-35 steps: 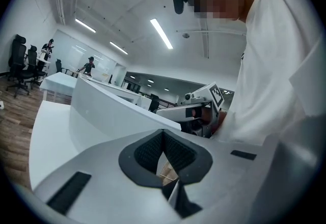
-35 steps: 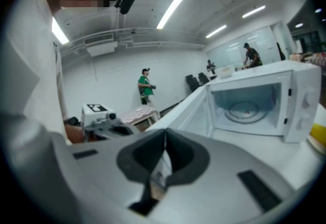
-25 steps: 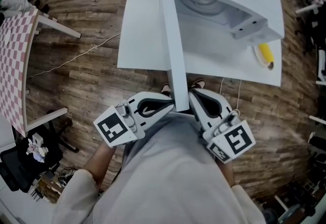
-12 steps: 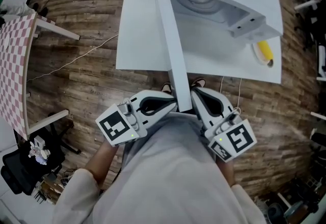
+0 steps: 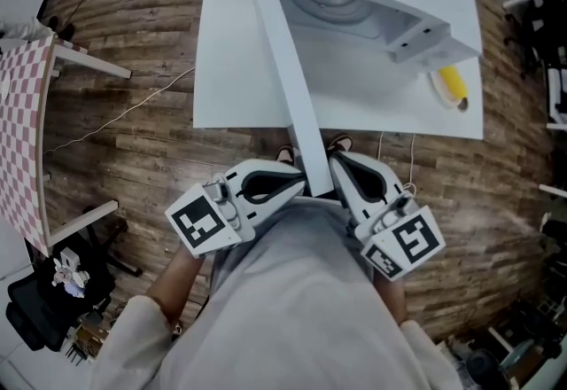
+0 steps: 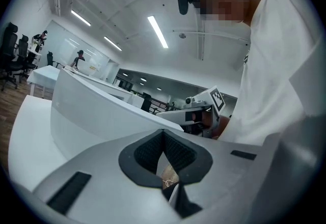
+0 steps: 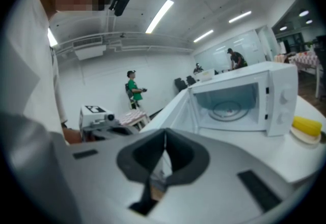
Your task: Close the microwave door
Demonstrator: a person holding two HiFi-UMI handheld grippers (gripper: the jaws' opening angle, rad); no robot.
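Surface (image 5: 230,69): white; the microwave (image 5: 354,34) stands at its far edge, right of centre.
Left gripper (image 5: 292,187): fingers (image 6: 147,154) together with nothing between them. The tips are just beside the door's outer face, and I cannot tell whether they touch it.
Microwave door (image 5: 285,78): wide open, hinged at the oven's left front corner. It swings out past the surface's near edge, and its free end lies between the two grippers.
Handling: probably a stiff, fairly light panel with slick faces. It likely needs a push rather than a grasp, best on the outer face near the free end, far from the hinge. Ease off near the latch so the oven does not slide.
Right gripper (image 5: 335,174): fingers (image 7: 178,159) together and empty, just beside the inner face. It seems to sit in the door's closing path.
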